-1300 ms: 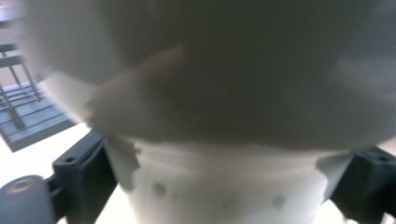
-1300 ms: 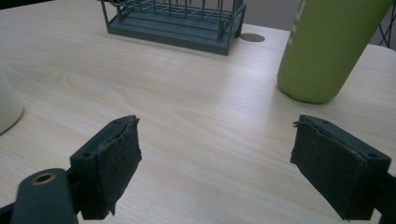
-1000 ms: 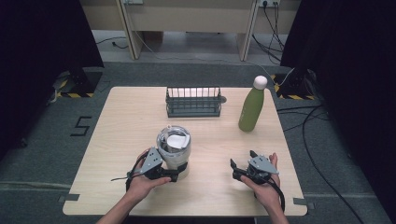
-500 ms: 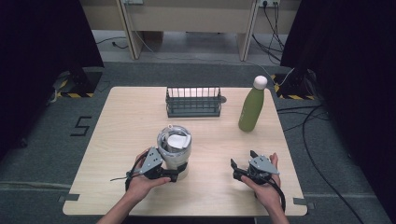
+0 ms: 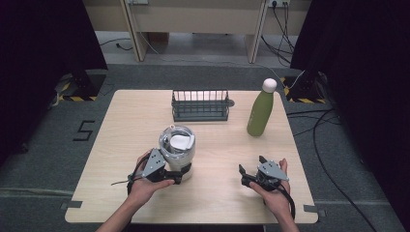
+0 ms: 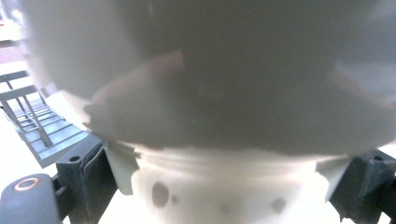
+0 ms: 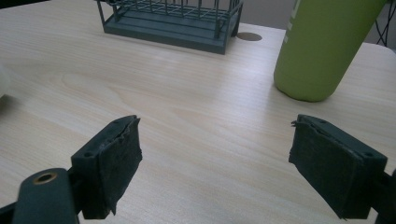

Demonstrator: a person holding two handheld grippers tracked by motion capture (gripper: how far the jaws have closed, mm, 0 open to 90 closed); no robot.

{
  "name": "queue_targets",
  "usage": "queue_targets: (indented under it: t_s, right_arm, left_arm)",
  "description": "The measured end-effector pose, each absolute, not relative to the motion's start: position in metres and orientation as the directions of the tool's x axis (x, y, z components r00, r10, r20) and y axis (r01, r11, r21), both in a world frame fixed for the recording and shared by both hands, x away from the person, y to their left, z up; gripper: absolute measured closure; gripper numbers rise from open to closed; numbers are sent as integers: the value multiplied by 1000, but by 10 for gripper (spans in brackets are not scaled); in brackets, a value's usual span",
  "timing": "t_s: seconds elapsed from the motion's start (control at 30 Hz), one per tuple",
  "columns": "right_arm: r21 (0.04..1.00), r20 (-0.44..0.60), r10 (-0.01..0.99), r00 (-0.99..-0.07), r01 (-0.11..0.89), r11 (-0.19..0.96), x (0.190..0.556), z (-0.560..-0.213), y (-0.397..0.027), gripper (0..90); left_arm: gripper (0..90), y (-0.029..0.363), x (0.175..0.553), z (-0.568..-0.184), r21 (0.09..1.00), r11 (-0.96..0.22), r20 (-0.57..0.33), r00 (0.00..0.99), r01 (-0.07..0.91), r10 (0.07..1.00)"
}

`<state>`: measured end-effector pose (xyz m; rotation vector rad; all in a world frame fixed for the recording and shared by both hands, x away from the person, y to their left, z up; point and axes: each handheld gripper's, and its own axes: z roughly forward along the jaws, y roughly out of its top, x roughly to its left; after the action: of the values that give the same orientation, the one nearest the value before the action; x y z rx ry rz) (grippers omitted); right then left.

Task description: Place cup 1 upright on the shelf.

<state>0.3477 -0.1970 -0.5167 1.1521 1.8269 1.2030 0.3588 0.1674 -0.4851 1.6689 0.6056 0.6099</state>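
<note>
The left gripper (image 5: 178, 175) clamps the base of a clear lidded jar (image 5: 177, 147) near the table's (image 5: 130, 125) front; the right gripper (image 7: 217, 161) (jaws spread wide, empty) rests well apart

Green bottle (image 7: 322, 46) — rack (image 7: 170, 21) beyond

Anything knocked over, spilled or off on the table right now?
Nothing stands out. The green bottle and the grey rack stand upright on the table, the jar sits upright between the left gripper's jaws, no spill visible.
</note>
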Motion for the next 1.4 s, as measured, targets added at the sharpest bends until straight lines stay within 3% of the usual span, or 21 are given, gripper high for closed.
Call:
queue_targets:
  t_s: [1.4]
  right_arm:
    - [935, -51, 919, -392, 305, 182, 348, -516, -194, 162]
  left_arm:
    - [101, 171, 411, -439, 991, -137, 109, 631, -5, 768]
